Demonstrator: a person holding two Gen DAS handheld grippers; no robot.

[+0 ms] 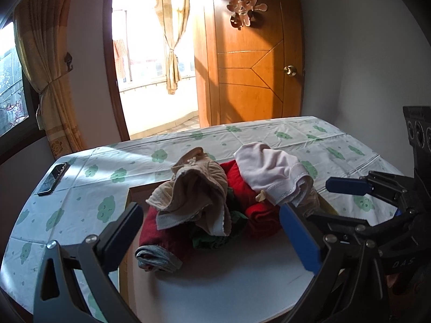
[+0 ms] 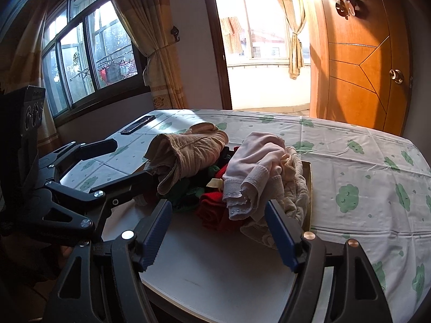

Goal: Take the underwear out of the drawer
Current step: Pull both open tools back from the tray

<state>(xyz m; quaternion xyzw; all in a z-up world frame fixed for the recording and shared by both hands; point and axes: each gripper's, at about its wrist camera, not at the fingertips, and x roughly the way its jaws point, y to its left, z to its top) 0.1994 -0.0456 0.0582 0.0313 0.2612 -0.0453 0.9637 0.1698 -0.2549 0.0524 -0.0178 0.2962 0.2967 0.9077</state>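
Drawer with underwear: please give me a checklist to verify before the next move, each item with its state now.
1. Drawer pulled out, pile reachable: ok.
2. Left tongs open and empty: ok.
3. Right tongs open and empty: ok.
4. Pink underwear lies on top of the pile, just ahead of the right tongs: ok.
5. Beige underwear lies on top, ahead of the left tongs: ok.
6. Pieces free of each other: cannot tell, the red cloth and others are tangled underneath.
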